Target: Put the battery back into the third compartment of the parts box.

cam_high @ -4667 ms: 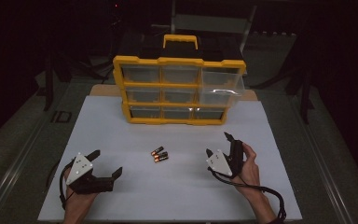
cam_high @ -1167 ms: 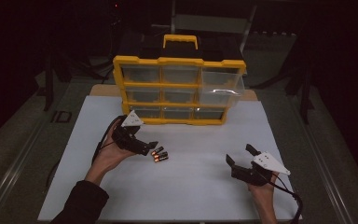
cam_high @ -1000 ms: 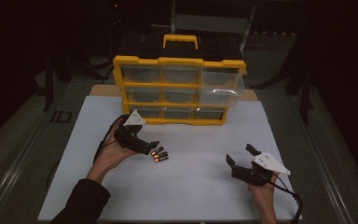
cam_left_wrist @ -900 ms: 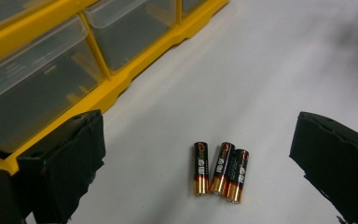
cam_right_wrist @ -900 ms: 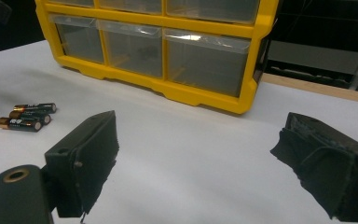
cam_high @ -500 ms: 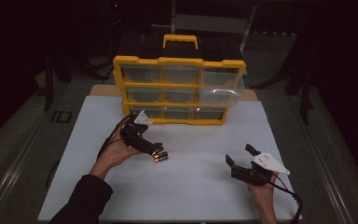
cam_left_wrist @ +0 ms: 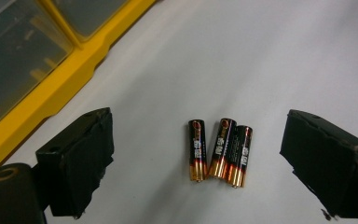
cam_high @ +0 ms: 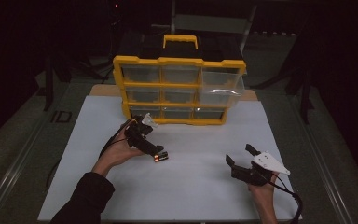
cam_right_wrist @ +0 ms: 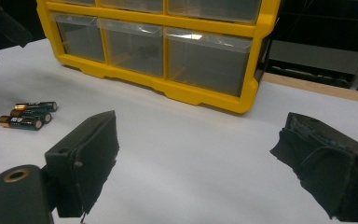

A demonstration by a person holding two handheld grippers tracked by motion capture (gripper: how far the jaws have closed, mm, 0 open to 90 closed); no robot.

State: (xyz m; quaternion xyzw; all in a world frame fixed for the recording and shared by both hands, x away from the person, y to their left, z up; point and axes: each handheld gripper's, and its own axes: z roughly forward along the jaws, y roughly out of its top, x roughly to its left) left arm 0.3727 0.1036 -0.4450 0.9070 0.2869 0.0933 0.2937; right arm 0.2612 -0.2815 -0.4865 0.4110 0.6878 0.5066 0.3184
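On the bench, my left gripper (cam_left_wrist: 196, 158) jaws, wide and just closing, straddle three batteries (cam_left_wrist: 220, 151); none gripped. Right gripper (cam_right_wrist: 200, 163) gapes empty. Pickup and stowing remain.

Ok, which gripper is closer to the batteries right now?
Left. The left gripper hangs right over the batteries, open jaws straddling them without touching; the right gripper sits well off to their right.

**Camera layout**

High view: fixed overhead, facing forward and down over the white table (cam_high: 121, 196), far. Left gripper view: close, steeply down on the batteries (cam_left_wrist: 220, 151). Right gripper view: low, near level, facing the yellow organizer (cam_right_wrist: 177, 91). All share batteries and organizer.
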